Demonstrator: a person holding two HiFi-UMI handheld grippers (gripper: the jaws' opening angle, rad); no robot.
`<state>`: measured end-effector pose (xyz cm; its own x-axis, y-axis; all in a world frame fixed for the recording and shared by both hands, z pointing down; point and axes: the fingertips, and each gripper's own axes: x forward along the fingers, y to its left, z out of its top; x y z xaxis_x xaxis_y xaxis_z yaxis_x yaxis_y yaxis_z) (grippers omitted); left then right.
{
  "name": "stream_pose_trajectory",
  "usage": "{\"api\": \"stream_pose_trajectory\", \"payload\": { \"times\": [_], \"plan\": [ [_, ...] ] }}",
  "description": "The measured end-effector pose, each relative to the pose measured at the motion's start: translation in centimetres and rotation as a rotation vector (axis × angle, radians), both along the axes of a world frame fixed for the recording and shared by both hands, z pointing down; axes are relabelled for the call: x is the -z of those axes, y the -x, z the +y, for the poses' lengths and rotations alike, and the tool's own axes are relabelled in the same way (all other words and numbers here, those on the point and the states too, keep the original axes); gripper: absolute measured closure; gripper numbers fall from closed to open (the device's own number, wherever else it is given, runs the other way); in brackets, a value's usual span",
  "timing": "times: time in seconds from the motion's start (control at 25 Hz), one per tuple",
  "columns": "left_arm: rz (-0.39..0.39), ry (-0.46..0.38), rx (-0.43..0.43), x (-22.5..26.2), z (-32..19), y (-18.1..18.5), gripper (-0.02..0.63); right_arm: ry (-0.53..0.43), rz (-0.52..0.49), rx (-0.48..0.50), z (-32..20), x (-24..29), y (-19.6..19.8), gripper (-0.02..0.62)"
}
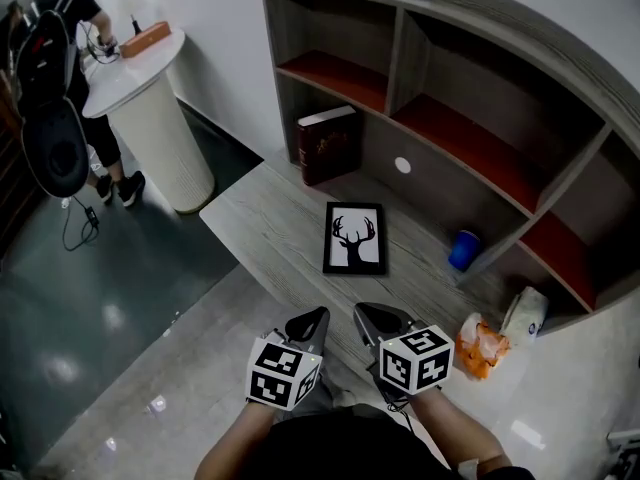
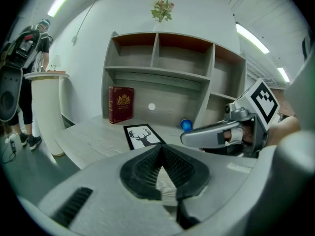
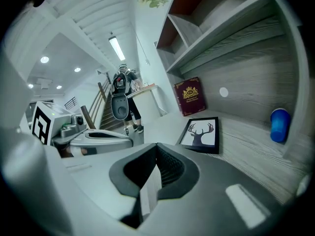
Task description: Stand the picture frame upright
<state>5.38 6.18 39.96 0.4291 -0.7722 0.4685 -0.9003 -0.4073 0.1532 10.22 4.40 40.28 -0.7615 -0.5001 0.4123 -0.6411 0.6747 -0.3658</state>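
Observation:
A black picture frame [image 1: 354, 238] with a deer silhouette lies flat on the grey wooden desk [image 1: 262, 228], face up. It also shows in the left gripper view, picture frame [image 2: 143, 135], and in the right gripper view, picture frame [image 3: 201, 134]. My left gripper [image 1: 318, 318] hovers near the desk's front edge, shut and empty. Beside it, my right gripper [image 1: 362, 316] is likewise shut with nothing between its jaws. Both sit a short way in front of the frame, apart from it.
A dark red book [image 1: 327, 144] stands against the shelf unit [image 1: 470, 118] behind the frame. A blue cup [image 1: 463, 250], an orange packet [image 1: 481, 346] and a white roll [image 1: 525, 315] sit at the right. A person [image 1: 70, 78] stands by a white round pedestal [image 1: 152, 118] at left.

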Motion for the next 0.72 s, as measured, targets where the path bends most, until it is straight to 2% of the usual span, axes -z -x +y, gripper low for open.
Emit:
{"api": "stream_pose_trajectory", "payload": {
  "times": [0.36, 0.72],
  "plan": [
    [-0.015, -0.008, -0.048, -0.2, -5.4, 0.9, 0.607, -0.026, 0.033, -0.084, -4.8, -0.6, 0.1, 0.595],
    [-0.001, 0.061, -0.104, -2.8, -10.2, 1.5, 0.607, 0.017, 0.089, -0.165, -9.8, -2.7, -0.3, 0.595]
  ]
}}
